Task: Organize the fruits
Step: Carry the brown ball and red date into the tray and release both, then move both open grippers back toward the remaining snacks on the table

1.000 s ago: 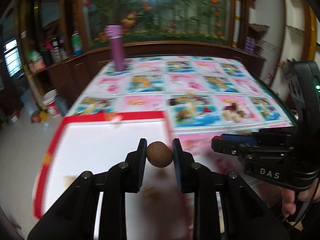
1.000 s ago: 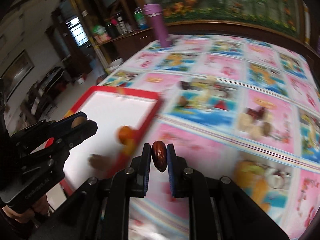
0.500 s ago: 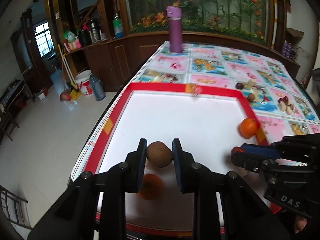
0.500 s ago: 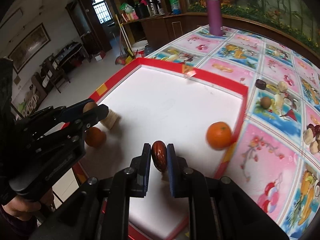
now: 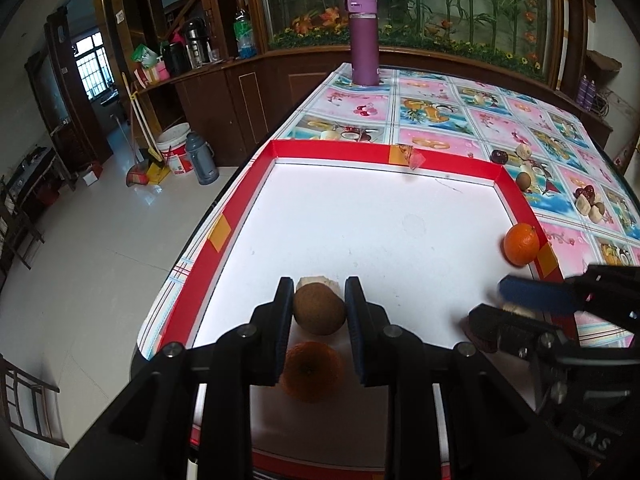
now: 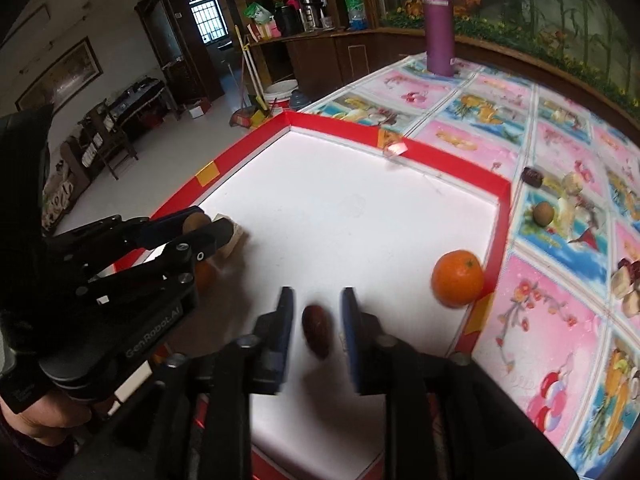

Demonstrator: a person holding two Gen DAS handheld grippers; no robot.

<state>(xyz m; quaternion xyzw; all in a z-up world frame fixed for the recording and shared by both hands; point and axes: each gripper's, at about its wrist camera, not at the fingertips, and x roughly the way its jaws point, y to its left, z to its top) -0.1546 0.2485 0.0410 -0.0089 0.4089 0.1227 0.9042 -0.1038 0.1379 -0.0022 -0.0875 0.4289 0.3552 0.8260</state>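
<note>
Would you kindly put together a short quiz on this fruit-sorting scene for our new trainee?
1. True or false: the left gripper is shut on the brown fruit.
2. Relative to the right gripper, the dark red date is: A) clamped between its pads; B) between its jaws, touching neither pad; C) far off on the tablecloth.
3. What tall thing stands at the far end of the table?
Key: 1 true. 2 B: the jaws have just been opening, and the date is free between them. 3 the purple bottle.
</note>
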